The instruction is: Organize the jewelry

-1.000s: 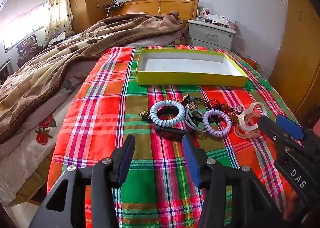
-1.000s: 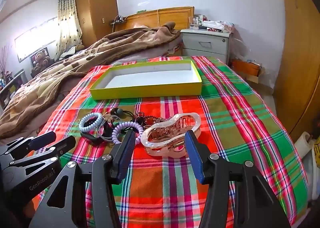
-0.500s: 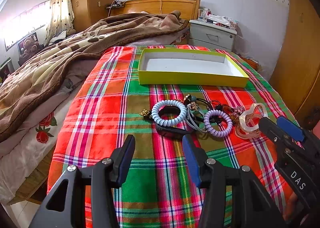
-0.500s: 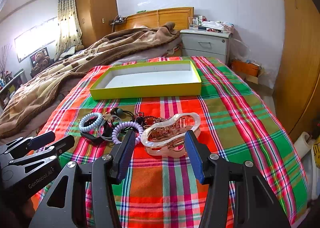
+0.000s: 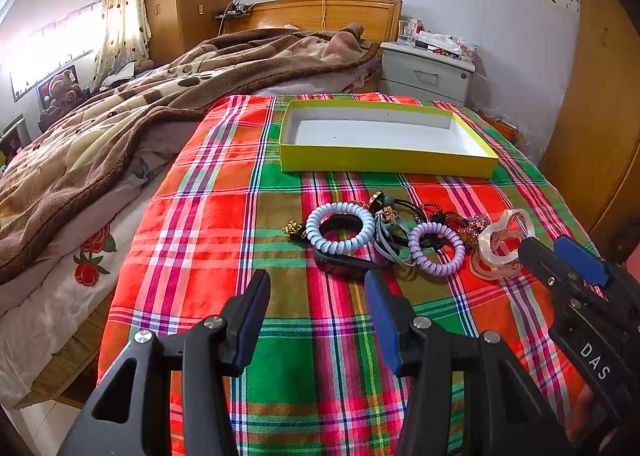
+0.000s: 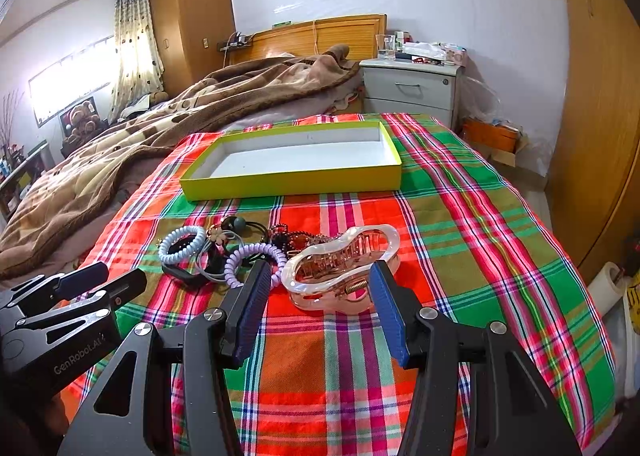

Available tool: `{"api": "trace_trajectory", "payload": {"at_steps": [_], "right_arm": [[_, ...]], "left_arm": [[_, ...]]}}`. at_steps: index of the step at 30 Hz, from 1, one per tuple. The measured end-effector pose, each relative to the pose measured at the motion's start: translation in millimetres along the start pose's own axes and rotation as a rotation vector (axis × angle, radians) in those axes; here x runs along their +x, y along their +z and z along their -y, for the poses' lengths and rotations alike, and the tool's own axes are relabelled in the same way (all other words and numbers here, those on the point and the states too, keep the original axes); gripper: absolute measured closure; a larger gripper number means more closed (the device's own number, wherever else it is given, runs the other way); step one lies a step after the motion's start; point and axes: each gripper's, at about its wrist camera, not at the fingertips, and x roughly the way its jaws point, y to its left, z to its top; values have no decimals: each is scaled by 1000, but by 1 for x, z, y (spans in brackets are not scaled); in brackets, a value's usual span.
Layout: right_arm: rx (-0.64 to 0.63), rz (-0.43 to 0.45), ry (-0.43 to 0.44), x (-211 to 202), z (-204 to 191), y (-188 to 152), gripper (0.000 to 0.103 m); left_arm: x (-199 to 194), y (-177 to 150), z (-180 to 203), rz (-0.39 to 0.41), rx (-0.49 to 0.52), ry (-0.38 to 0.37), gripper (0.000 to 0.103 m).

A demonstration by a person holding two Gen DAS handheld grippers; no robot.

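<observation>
Nothing is sorted yet: the yellow box point(image 6: 292, 180) sits empty, the jewelry pile point(image 5: 384, 236) waits untouched, and the left gripper point(image 5: 316, 296) and right gripper point(image 6: 318, 296) both gape wide.

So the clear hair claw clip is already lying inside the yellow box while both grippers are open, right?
Not quite. The clear hair claw clip lies on the plaid cloth, in front of the yellow box, as the right wrist view shows. Both grippers are open.
</observation>
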Motion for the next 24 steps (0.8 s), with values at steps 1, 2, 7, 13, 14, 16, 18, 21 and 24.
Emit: {"api": "trace_trajectory", "payload": {"at_steps": [1,2,7,13,14,16,18,21,24], "right_arm": [[0,1,-1,0,0,0,51],[0,1,0,0,0,0,51],[2,2,0,-1,0,0,51],[2,3,-1,-1,0,-1,51],[3,3,0,-2,1,-1,51],[2,4,-1,-2,1,-1,51],[3,4,0,-2,1,-1,51],[3,4,0,-1,1,-1,51],[6,6,-1,-3,1,0,51]], "left_arm": [[0,0,0,1,1,0,52],[1,0,0,0,1,0,52],[0,1,-1,6,-1,0,52],[2,0,-1,3,-3,-1,52],[2,0,-1,3,-3,-2,52],[3,0,-1,0,-4,-3,52],[4,0,-1,-1,-2,-4,52],[4,0,-1,-2,0,-4,52],[3,-1,-1,0,0,-5,52]]}}
